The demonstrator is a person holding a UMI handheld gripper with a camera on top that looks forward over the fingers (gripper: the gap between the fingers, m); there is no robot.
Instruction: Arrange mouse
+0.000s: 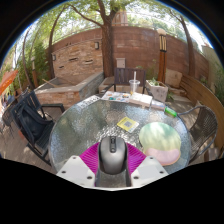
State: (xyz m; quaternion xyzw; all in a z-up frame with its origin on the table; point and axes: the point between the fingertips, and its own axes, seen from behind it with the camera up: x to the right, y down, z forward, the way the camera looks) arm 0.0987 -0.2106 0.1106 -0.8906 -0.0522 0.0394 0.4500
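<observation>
A dark grey computer mouse [112,155] with a scroll wheel sits between my gripper's [112,162] two fingers, its rear toward the camera. Both magenta pads [91,157] press against its sides, so the gripper is shut on it. The mouse is held just above or at the near edge of a round glass table [85,125]; I cannot tell if it touches the surface.
A pale green and pink rounded bowl-like object [160,142] lies on the table right of the fingers. A small yellow-and-white card [128,123] lies beyond the mouse. A black chair [30,120] stands to the left. A brick wall and a stone bench with clutter stand behind.
</observation>
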